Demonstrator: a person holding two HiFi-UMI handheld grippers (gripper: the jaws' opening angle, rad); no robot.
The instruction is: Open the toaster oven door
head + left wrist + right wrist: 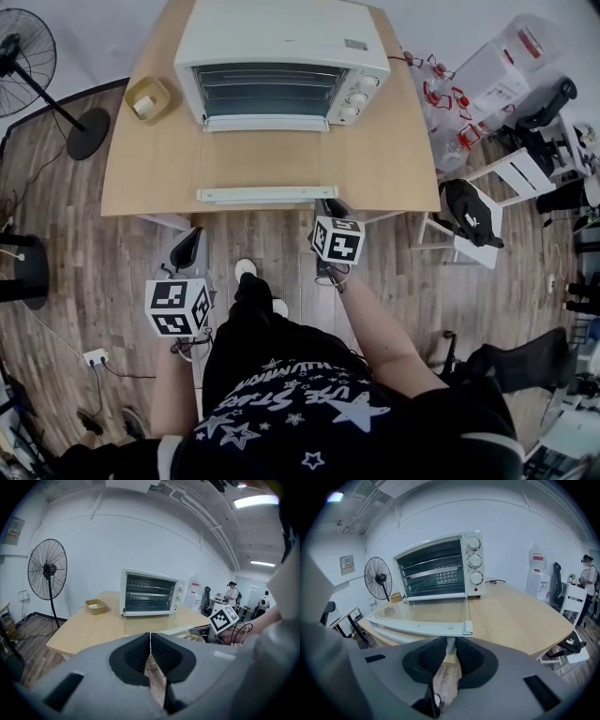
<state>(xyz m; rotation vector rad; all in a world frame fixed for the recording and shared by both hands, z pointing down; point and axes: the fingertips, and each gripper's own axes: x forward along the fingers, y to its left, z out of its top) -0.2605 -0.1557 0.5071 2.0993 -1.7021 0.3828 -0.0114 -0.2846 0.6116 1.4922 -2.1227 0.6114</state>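
Head view: the toaster oven (281,47) stands at the far side of the surface (403,169). Its door (267,159) lies flat, with the handle (267,194) at the near edge.
Left gripper view: the left tongs (150,644) are pressed together, empty and well apart from the oven.
Right gripper view: the right tongs (450,649) pinch the handle's post.
Progress: the door looks fully open; only letting go seems left.

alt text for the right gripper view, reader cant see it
The right gripper is clamped on the white handle of the toaster oven door, which is folded fully open with its glass about level over the wooden table. Behind stands the white toaster oven with three knobs; a standing fan is at far left.
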